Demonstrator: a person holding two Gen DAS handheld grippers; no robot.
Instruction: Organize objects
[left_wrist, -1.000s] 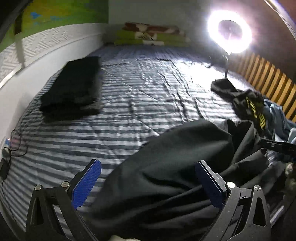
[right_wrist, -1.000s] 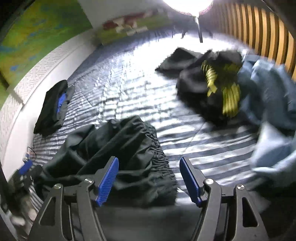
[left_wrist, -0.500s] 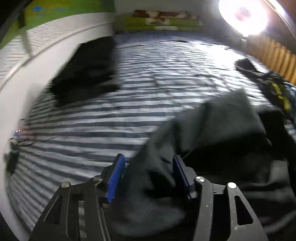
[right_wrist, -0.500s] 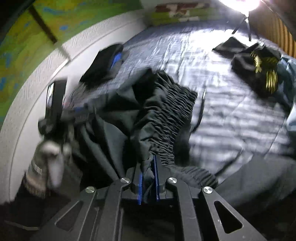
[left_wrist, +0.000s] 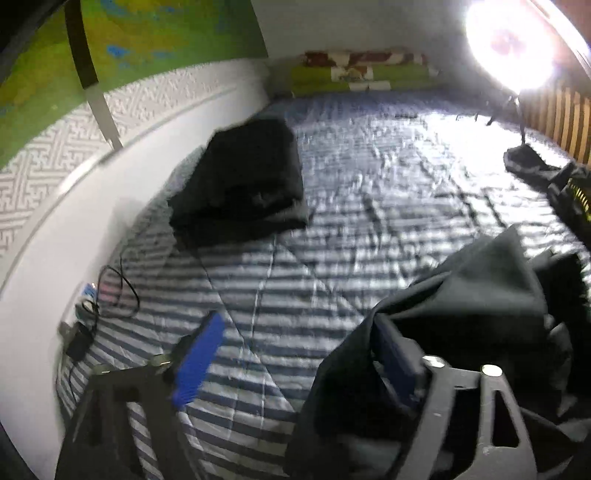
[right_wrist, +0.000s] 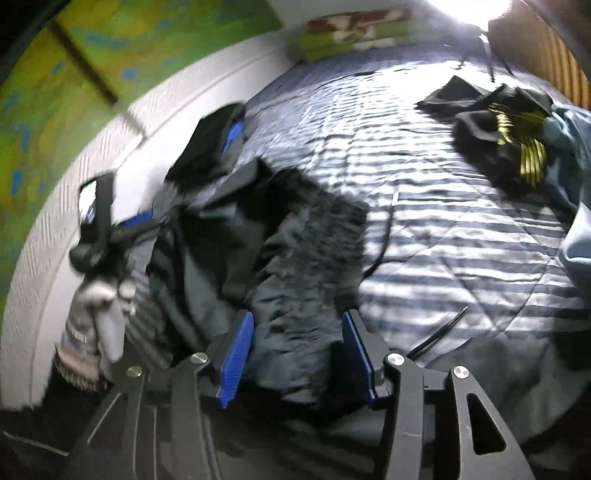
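The left gripper (left_wrist: 295, 365) hangs low over the striped bed (left_wrist: 369, 206), its jaws spread wide and opening; the blue left pad is bare over the sheet, while the right pad is draped by a fold of the dark trousers (left_wrist: 480, 302), which lie heaped at the near right of that view. No cloth is pinched between the left jaws. The right gripper (right_wrist: 295, 354) has its jaws about half spread and opening, with the gathered waistband of the trousers (right_wrist: 295, 258) lying between the pads; the cloth fills much of the gap, but the blur hides whether the pads press on it. The trousers sprawl across the bed from the right gripper toward the left one, which shows in the right wrist view at the far left with a gloved hand (right_wrist: 96, 306) beneath it. A folded black garment (left_wrist: 243, 177) lies further up the bed beside the white wall (left_wrist: 74, 229). Near the wooden slats (left_wrist: 565, 118), well apart from the trousers, lie a black garment with yellow stripes (right_wrist: 517, 133) and pale blue cloth (right_wrist: 576, 155). A ring light (left_wrist: 509, 40) glares at the far right, and a cable (left_wrist: 118, 291) curls by the wall.
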